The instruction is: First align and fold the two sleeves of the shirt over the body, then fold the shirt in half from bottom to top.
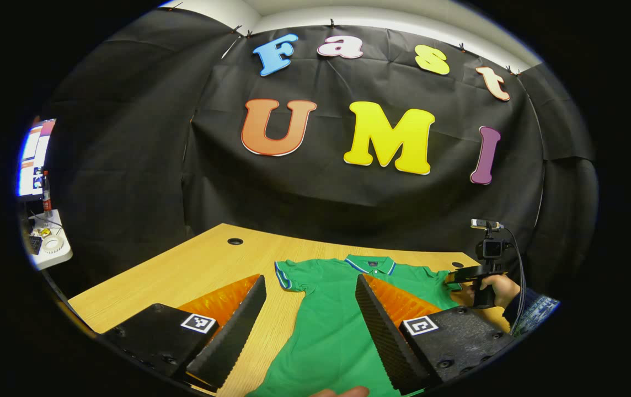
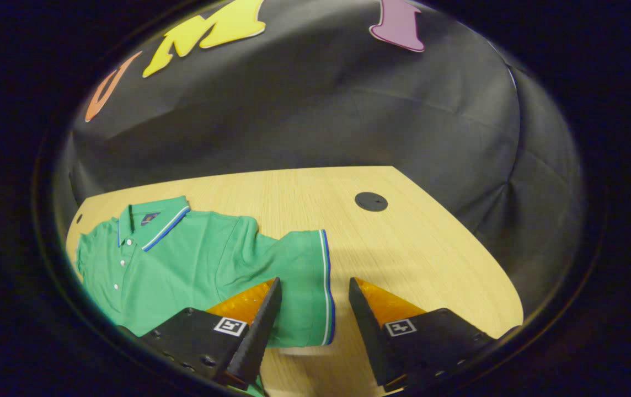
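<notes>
Green polo shirt [image 1: 337, 325] lies flat, front up, on the wooden table [image 1: 183, 270], collar [image 1: 370, 263] at the far end from the left hand-held gripper [image 1: 311, 322]. Both sleeves are spread out to the sides, nothing folded yet, so the sleeve step looks not begun.

Left hand-held gripper: jaws wide apart, holding nothing, hovering over the shirt's lower body; the left sleeve [image 1: 290, 274] sits just ahead of its left finger.

Right hand-held gripper [image 2: 313, 317]: jaws wide, empty, straddling the striped cuff [image 2: 326, 286] of the right sleeve [image 2: 293, 275]; the cuff edge lies between its fingers, contact cannot be told. From the left gripper view the right hand-held gripper [image 1: 467, 274] shows at the far right, held by a hand [image 1: 500, 289], beside that sleeve.

Handling judgement: knit cloth, light, soft, floppy, no stiffness; it will drape and drag on the table, likely bunching if pulled fast. Not fragile, not slippery. Best hold is probably the cuff hem, where the banded edge is thicker, pinching top layer and under layer together, then lifting and laying it over the chest. Collar and button placket [image 2: 119, 264] are the firmer parts; leave them flat.
</notes>
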`<state>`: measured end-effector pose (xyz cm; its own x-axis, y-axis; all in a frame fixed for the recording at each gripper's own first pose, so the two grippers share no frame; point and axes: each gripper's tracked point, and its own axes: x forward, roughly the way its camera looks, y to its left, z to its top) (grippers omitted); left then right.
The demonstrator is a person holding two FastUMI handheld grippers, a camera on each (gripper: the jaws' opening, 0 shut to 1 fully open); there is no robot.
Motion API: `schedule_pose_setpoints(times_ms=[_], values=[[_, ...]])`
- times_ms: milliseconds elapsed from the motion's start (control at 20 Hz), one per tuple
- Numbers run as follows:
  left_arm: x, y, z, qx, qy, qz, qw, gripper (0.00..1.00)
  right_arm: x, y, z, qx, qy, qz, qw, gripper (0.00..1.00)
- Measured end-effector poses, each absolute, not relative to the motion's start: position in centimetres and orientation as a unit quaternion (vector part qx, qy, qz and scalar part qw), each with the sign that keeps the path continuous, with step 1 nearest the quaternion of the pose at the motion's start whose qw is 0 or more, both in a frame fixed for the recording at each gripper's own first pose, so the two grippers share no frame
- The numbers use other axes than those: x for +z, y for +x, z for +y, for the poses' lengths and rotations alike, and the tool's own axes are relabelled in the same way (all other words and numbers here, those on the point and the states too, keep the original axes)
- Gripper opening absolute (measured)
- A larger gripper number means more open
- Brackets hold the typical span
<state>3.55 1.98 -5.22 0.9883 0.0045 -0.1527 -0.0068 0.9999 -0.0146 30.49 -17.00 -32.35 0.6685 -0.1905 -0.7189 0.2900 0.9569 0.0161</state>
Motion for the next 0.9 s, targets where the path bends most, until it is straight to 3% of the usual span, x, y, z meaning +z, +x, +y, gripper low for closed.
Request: schedule_pose_setpoints(times_ms=[50,100,150,200,250,300,350,450,500,900], values=[[-5.4,3.6,1.8,0.003,-0.006,0.077,0.997,1.0,-32.5,30.5,-16.7,-0.124,0.076,0.385,0.911,0.72],[-5.6,3.5,1.8,0.003,-0.005,0.08,0.997,1.0,-32.5,30.5,-16.6,-0.119,0.086,0.383,0.912,0.57],[-5.7,3.5,1.9,0.003,-0.003,0.083,0.997,1.0,-32.5,30.5,-16.7,-0.12,0.095,0.382,0.911,0.51],[-5.8,3.4,1.9,0.002,-0.003,0.085,0.996,1.0,-32.5,30.6,-16.5,-0.115,0.106,0.381,0.911,0.36],[-5.8,3.4,1.9,0.003,-0.005,0.086,0.996,1.0,-32.7,30.5,-16.0,-0.112,0.112,0.382,0.911,0.3],[-5.7,3.5,1.9,0.004,-0.007,0.086,0.996,1.0,-32.7,30.6,-15.8,-0.11,0.111,0.383,0.91,0.14],[-5.8,3.5,2.0,0.005,-0.008,0.086,0.996,1.0,-32.7,30.6,-15.9,-0.108,0.103,0.384,0.911,0.08],[-5.8,3.5,2.3,0.008,-0.006,0.087,0.996,1.0,-32.2,30.5,-16.1,-0.11,0.083,0.384,0.913,0.06],[-5.8,3.5,2.4,0.009,-0.005,0.087,0.996,1.0,-31.9,30.5,-15.9,-0.112,0.079,0.384,0.913,0.0],[-5.8,3.7,2.8,0.013,0.001,0.086,0.996,1.0,-26.0,31.8,-13.0,-0.086,0.016,0.333,0.939,0.0]])
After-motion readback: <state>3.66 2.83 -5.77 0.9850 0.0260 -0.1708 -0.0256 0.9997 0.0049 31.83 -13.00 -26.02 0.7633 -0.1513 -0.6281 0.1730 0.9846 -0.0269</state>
